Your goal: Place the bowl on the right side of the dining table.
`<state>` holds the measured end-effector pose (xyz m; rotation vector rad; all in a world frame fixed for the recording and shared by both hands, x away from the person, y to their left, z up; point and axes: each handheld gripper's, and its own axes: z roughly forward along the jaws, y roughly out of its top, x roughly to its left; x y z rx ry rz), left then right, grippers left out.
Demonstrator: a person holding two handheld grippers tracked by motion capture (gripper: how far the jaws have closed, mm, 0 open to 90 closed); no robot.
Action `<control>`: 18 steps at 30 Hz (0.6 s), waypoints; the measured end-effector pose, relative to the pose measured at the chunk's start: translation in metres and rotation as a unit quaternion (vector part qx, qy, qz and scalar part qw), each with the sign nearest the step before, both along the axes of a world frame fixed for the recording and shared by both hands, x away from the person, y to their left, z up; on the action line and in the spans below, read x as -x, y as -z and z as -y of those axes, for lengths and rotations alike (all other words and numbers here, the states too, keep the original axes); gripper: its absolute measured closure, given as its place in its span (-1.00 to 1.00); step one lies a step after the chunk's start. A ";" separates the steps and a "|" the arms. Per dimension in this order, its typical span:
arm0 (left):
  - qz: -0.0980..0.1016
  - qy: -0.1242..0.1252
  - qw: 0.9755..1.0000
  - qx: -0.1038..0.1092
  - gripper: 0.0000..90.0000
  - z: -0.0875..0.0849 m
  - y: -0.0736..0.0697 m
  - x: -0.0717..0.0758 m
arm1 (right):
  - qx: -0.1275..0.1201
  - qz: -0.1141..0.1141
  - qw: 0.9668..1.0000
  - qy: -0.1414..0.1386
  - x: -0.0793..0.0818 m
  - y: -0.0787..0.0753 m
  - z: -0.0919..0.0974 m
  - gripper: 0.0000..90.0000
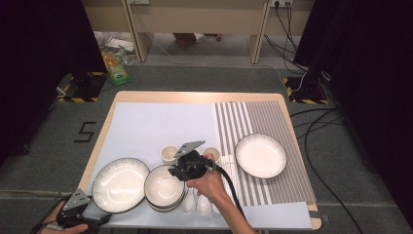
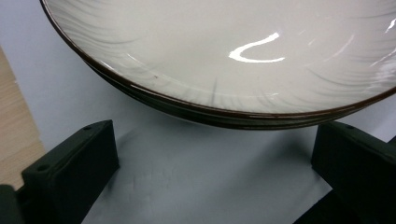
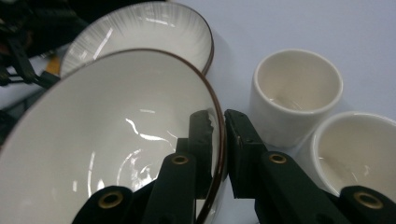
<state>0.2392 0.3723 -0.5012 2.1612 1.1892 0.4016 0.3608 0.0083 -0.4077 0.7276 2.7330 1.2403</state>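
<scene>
A white bowl (image 1: pixel 163 185) with a dark brown rim (image 3: pixel 107 140) sits near the table's front edge. My right gripper (image 1: pixel 179 170) (image 3: pixel 218 122) is shut on the bowl's rim, one jaw inside and one outside. Left of the bowl lies a wide ribbed plate (image 1: pixel 119 184) (image 2: pixel 224 46) (image 3: pixel 140 28). My left gripper (image 1: pixel 100 222) (image 2: pixel 215 140) stands open at the plate's near edge, low over the pale blue mat (image 2: pixel 187 182), its jaws apart and just short of the rim.
Two white cups (image 1: pixel 169 153) (image 1: pixel 212 154) (image 3: pixel 296 88) (image 3: pixel 359 149) stand just behind and right of the bowl. White spoons (image 1: pixel 196 204) lie by the front edge. A second plate (image 1: pixel 260 155) rests on the striped mat at the right.
</scene>
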 end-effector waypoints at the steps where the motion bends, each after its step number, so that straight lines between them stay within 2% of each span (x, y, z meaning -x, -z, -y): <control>1: -0.001 0.001 1.000 -0.001 -1.00 0.000 0.000 0.000 | -0.001 -0.001 1.000 -0.002 0.000 0.000 0.000 0.79; 8: 0.000 0.000 1.000 -0.001 -1.00 0.000 0.000 0.000 | -0.018 -0.009 1.000 -0.001 -0.001 -0.001 0.001 0.77; 18: -0.001 0.001 1.000 0.000 -1.00 0.000 0.000 0.000 | -0.030 -0.010 1.000 0.003 -0.002 -0.005 0.004 0.75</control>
